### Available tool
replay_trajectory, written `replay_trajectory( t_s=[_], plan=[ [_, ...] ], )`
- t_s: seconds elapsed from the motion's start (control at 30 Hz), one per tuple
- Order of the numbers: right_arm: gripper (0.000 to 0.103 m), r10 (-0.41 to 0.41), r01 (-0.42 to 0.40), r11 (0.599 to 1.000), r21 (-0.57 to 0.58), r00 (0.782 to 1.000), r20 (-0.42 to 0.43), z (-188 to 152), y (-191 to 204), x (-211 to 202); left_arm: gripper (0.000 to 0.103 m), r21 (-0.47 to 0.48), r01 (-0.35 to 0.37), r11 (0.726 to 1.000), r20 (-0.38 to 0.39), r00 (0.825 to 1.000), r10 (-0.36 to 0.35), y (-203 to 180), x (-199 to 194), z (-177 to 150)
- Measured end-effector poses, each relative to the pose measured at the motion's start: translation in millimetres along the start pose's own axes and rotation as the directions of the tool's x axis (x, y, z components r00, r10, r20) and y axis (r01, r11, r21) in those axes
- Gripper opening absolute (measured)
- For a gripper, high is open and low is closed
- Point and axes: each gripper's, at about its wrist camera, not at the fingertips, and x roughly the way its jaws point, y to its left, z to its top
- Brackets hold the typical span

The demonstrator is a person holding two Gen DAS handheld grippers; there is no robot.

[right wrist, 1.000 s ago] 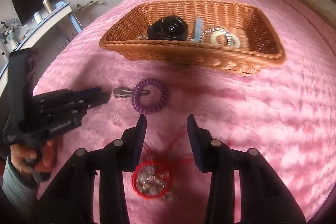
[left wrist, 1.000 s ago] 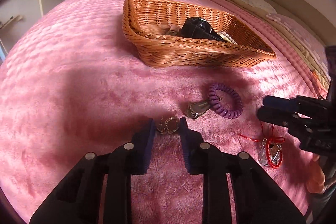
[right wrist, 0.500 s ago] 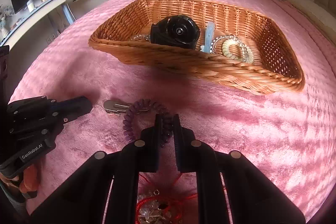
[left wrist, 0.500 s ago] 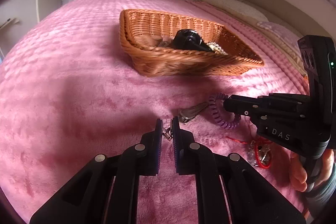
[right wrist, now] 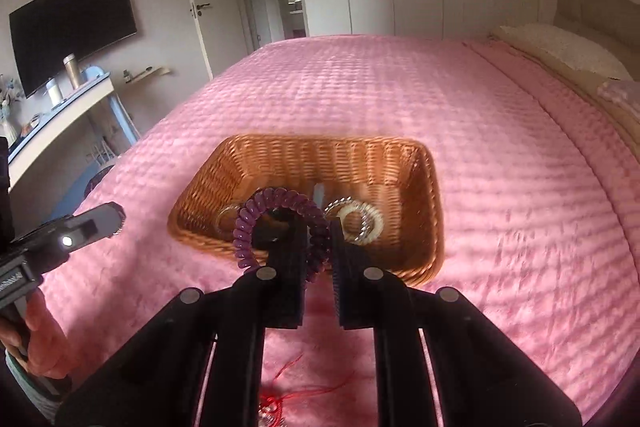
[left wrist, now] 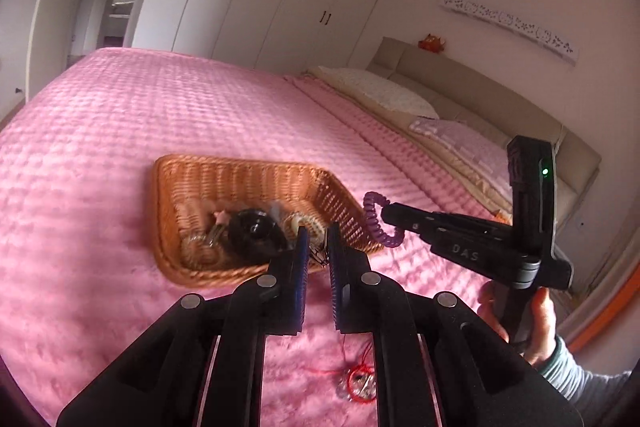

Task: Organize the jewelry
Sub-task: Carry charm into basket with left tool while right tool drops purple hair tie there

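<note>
My left gripper is shut on a small metal buckle-like trinket, held in the air in front of the wicker basket. My right gripper is shut on a purple coil hair tie, which hangs off its left finger above the basket's near rim. The left wrist view has the right gripper on the right with the coil dangling from its tip. At the left edge of the right wrist view is the left gripper. A red string bracelet lies on the pink bedspread below both.
The basket holds a black round object, a cream coil bracelet and other small pieces. Pillows and a headboard lie to the right. A desk and wall television stand past the bed's left edge.
Both grippers shut, the left on the metal trinket and the right on the purple coil, then rose off the bedspread with them. The basket now sits lower in both views.
</note>
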Motion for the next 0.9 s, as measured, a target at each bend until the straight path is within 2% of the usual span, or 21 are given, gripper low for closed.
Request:
replay_trajectory(
  t_s=[0.07, 0.23, 0.3, 0.4, 0.5, 0.53, 0.63, 0.67, 0.7, 0.73, 0.8, 0.9],
  plan=[
    [0.009, -0.022, 0.023, 1.0, 0.015, 1.0, -0.006, 9.8, -12.6, 11.5, 0.008, 0.003, -0.02, 1.0, 0.003, 1.0, 0.02, 3.2, 12.0, 10.3],
    [0.009, -0.068, 0.073, 0.995, 0.066, 0.995, -0.074, 19.6, -36.4, 57.1, 0.008, -0.059, -0.076, 0.995, -0.027, 0.997, 0.075, 32.1, 57.7, 22.8],
    [0.009, -0.082, 0.09, 0.993, 0.077, 0.991, -0.107, 17.5, -41.2, 72.0, 0.008, -0.081, -0.131, 0.988, -0.043, 0.991, 0.128, 45.1, 73.3, 22.6],
    [0.009, -0.087, 0.099, 0.992, 0.083, 0.986, -0.144, 12.7, -43.4, 89.7, 0.008, -0.057, -0.215, 0.975, -0.067, 0.975, 0.211, 52.7, 89.9, 20.0],
    [0.009, -0.105, 0.117, 0.99, 0.072, 0.982, -0.155, 7.1, -42.8, 99.5, 0.009, -0.016, -0.257, 0.966, -0.086, 0.963, 0.254, 50.4, 96.5, 12.8],
    [0.01, -0.112, 0.125, 0.99, 0.072, 0.981, -0.157, 4.6, -42.3, 101.4, 0.013, -0.007, -0.27, 0.963, -0.09, 0.959, 0.268, 51.1, 97.5, 10.4],
    [0.011, -0.077, 0.095, 0.99, 0.1, 0.983, -0.169, 0.8, -42.2, 105.5, 0.015, -0.02, -0.283, 0.959, -0.105, 0.954, 0.279, 54.0, 96.9, 5.2],
    [0.013, -0.063, 0.082, 0.991, 0.104, 0.983, -0.175, -0.5, -42.3, 106.2, 0.018, -0.023, -0.281, 0.959, -0.109, 0.955, 0.277, 54.0, 95.8, 4.1],
    [0.016, -0.061, 0.079, 0.992, 0.099, 0.983, -0.174, -1.7, -41.1, 104.6, 0.027, -0.022, -0.289, 0.957, -0.113, 0.952, 0.285, 52.9, 93.2, 2.7],
    [0.022, -0.063, 0.079, 0.993, 0.092, 0.984, -0.169, -2.5, -39.4, 101.6, 0.034, -0.021, -0.298, 0.954, -0.111, 0.949, 0.294, 51.3, 91.6, 2.0],
    [0.032, -0.05, 0.063, 0.994, 0.091, 0.988, -0.143, -6.2, -37.5, 91.5, 0.036, -0.009, -0.311, 0.95, -0.098, 0.946, 0.308, 44.7, 84.2, 0.4],
    [0.034, -0.019, 0.03, 0.995, 0.092, 0.993, -0.117, -11.0, -35.1, 74.7, 0.038, -0.009, -0.321, 0.947, -0.084, 0.944, 0.319, 35.2, 73.1, -0.6]
  ],
)
